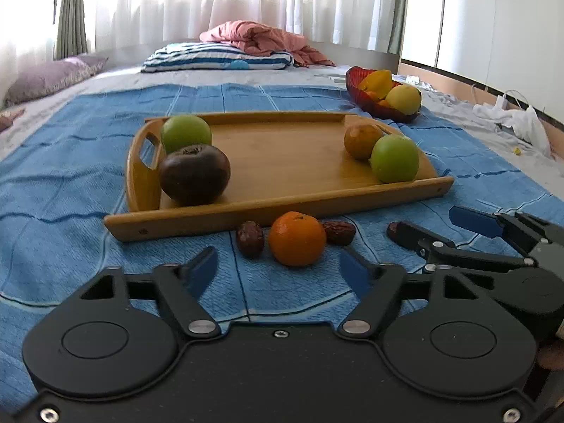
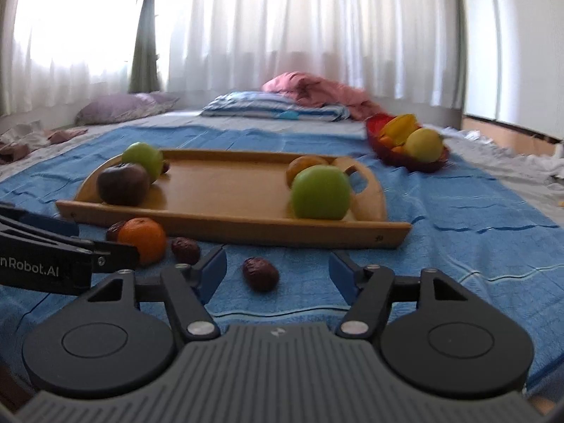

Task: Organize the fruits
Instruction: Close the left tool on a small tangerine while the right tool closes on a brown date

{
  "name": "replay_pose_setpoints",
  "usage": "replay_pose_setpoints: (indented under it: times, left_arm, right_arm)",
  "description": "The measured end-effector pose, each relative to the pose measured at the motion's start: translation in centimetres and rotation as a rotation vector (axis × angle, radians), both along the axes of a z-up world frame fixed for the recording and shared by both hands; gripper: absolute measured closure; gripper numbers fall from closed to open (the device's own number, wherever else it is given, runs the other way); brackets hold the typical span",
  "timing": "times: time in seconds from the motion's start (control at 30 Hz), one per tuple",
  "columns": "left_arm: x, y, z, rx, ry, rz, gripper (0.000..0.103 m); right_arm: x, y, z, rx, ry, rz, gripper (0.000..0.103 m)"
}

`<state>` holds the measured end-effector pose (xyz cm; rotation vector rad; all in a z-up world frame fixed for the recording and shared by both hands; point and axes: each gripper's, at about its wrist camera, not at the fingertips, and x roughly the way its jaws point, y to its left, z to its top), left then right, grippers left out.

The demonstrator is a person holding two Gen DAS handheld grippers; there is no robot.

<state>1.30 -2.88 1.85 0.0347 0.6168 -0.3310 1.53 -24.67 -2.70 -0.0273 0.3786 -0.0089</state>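
Observation:
A wooden tray (image 1: 282, 162) (image 2: 225, 194) lies on a blue cloth. It holds two green apples (image 1: 186, 132) (image 1: 394, 158), a dark brown fruit (image 1: 194, 175) and a brownish-orange fruit (image 1: 362, 141). In front of it lie an orange (image 1: 296, 239) (image 2: 142, 240) and dark red dates (image 1: 249, 239) (image 1: 339, 232) (image 2: 260, 273). My left gripper (image 1: 278, 268) is open just before the orange. My right gripper (image 2: 278, 264) is open with one date between its fingers; it also shows in the left wrist view (image 1: 426, 224).
A red bowl (image 1: 382, 105) (image 2: 405, 157) with yellow and orange fruit stands at the back right of the tray. Folded striped bedding (image 1: 218, 57), a pink blanket (image 1: 268, 37) and a purple pillow (image 1: 53, 74) lie farther back. White clutter (image 1: 511, 116) lies at the right.

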Motion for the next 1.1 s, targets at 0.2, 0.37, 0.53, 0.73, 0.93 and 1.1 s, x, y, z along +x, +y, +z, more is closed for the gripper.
replay_pose_setpoints:
  times: [0.2, 0.37, 0.53, 0.73, 0.93, 1.1]
  left_arm:
    - [0.1, -0.3, 0.1, -0.028, 0.012, 0.002, 0.06]
    - [0.3, -0.8, 0.0, -0.036, 0.024, -0.014, 0.066]
    - [1.0, -1.1, -0.1, -0.048, 0.025, -0.003, 0.067]
    - [1.9, -1.6, -0.3, -0.039, 0.019, 0.014, 0.066]
    - [2.5, -1.9, -0.7, -0.037, 0.028, 0.016, 0.065]
    - [2.9, -1.8, -1.2, -0.047, 0.048, 0.02, 0.064]
  right_arm:
    - [-0.5, 0.1, -0.4, 0.025, -0.029, -0.045, 0.044]
    - [-0.4, -0.6, -0.4, 0.097, -0.031, -0.065, 0.059]
    - [-0.3, -0.2, -0.5, 0.08, -0.016, -0.037, 0.072]
    - [-0.4, 0.6, -0.6, 0.062, -0.01, -0.001, 0.072]
    - [0.2, 1.0, -0.7, 0.059, 0.0, 0.002, 0.072]
    - [0.6, 1.4, -0.9, 0.054, 0.007, -0.001, 0.072]
